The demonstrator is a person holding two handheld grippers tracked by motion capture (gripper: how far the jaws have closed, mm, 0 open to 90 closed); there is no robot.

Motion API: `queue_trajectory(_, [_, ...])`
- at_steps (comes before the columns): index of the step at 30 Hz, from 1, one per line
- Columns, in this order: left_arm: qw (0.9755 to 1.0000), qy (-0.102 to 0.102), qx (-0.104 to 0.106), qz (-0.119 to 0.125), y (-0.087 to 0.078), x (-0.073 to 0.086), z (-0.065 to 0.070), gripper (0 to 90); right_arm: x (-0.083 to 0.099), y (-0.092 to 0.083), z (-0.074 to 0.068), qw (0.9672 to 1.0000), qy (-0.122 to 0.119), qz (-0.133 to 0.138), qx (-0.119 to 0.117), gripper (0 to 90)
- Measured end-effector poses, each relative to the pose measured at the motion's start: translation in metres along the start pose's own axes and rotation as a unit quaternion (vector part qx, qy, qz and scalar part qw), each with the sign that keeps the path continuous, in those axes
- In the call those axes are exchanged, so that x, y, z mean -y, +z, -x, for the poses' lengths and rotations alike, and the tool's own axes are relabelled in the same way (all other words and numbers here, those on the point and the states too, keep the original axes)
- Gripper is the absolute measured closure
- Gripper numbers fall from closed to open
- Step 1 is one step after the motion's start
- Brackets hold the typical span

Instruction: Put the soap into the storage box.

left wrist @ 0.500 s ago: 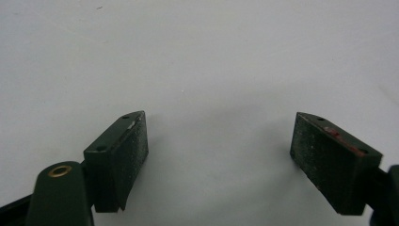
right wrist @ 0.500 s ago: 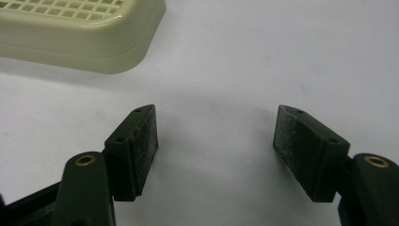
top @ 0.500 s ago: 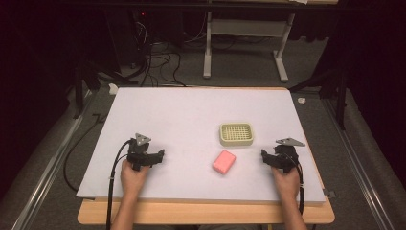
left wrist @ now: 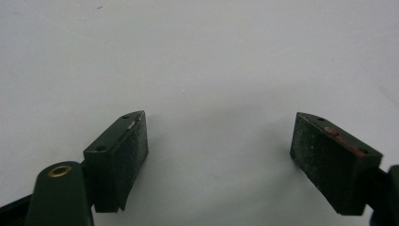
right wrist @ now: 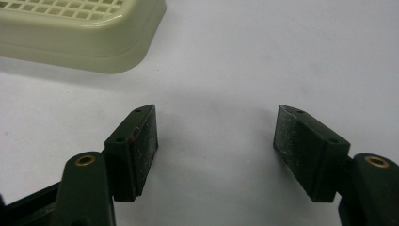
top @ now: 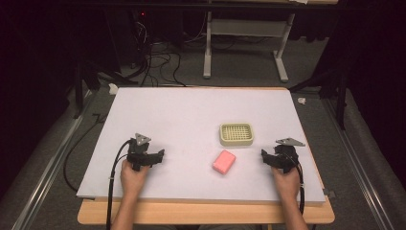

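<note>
Soap bar (top: 223,161), pink, lies on the white tabletop (top: 191,110) just in front of the cream slotted dish (top: 236,134), apart from it, long axis running diagonally toward the dish. It sits between your two grippers, nearer the right gripper (top: 269,159), off that gripper's left side. Your left gripper (top: 155,157) rests well apart from it. Right fingers (right wrist: 136,150) stand apart over bare tabletop, the dish corner just beyond them. Left fingers (left wrist: 120,157) likewise stand apart, holding nothing. No brand, label or legible writing found on soap or dish
</note>
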State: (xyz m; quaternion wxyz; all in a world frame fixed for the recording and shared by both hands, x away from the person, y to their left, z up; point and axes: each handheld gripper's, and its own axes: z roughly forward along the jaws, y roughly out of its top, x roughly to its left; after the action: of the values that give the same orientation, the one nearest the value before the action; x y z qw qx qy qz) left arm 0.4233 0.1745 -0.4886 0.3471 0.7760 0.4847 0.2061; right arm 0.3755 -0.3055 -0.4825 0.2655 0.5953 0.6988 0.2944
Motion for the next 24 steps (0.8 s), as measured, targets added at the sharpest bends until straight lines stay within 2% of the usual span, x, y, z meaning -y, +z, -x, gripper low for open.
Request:
queue_trajectory(8, [1.0000, -0.002, 0.000, -0.001, 0.000, 0.000, 0.000, 20.0, -0.001, 0.000, 0.001, 0.9999, -0.001, -0.005, -0.015, 25.6])
queue_trajectory(12, [1.0000, -0.001, -0.001, -0.001, 0.000, 0.000, 0.000, 20.0, -0.001, 0.001, -0.001, 0.9997, -0.012, -0.010, -0.017, 21.7])
queue_trajectory(17, [1.0000, -0.002, -0.001, -0.001, 0.000, 0.000, 0.000, 20.0, -0.002, 0.001, 0.000, 0.9997, -0.010, -0.010, -0.022, 21.4])
queue_trajectory(19, [1.0000, -0.002, -0.001, -0.001, 0.000, 0.000, 0.000, 20.0, -0.001, -0.002, 0.001, 0.9995, -0.002, -0.007, -0.031, 21.8])
queue_trajectory(22, [1.0000, -0.001, -0.001, -0.001, 0.000, 0.000, 0.000, 20.0, 0.000, -0.005, 0.000, 0.9993, -0.001, 0.001, -0.037, 21.7])
queue_trajectory(24, [1.0000, -0.001, -0.001, -0.002, 0.000, 0.000, 0.000, 20.0, 0.002, -0.009, -0.001, 0.9988, -0.001, 0.010, -0.048, 21.6])
